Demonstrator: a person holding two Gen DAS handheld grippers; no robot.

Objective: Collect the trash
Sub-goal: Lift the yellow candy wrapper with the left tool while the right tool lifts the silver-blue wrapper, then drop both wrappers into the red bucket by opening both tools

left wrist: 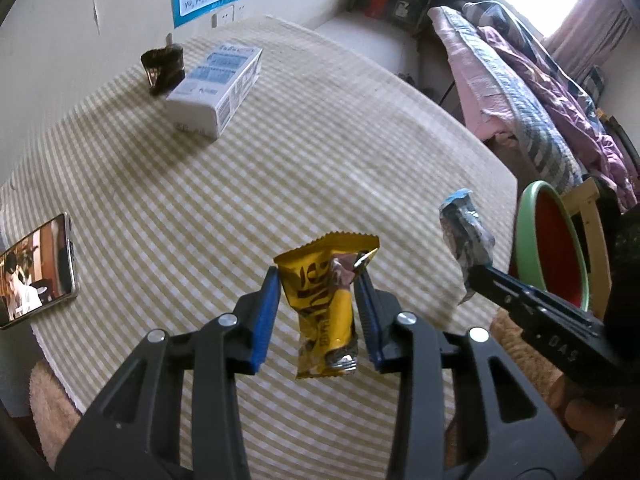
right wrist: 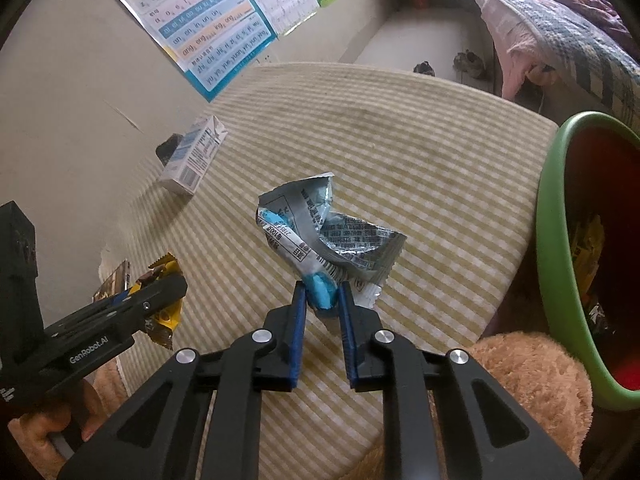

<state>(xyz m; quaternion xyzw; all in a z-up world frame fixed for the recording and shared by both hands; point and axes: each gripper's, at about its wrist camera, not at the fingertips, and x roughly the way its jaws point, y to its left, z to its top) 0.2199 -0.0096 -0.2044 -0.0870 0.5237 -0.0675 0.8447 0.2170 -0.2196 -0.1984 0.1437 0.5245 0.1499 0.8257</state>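
L gripper [left wrist: 316,284] clamped on yellow wrapper [left wrist: 324,304]; R gripper [right wrist: 322,300] clamped on silver-blue wrapper [right wrist: 320,236], green bin [right wrist: 560,240] just right of it.

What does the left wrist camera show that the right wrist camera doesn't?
Only the left view shows the phone playing a video, and the dark wrapper clearly. Only the right view looks inside the green bin, where wrappers lie. Both show the left gripper shut on the yellow wrapper, the right gripper shut on the silver-blue wrapper, and the milk carton.
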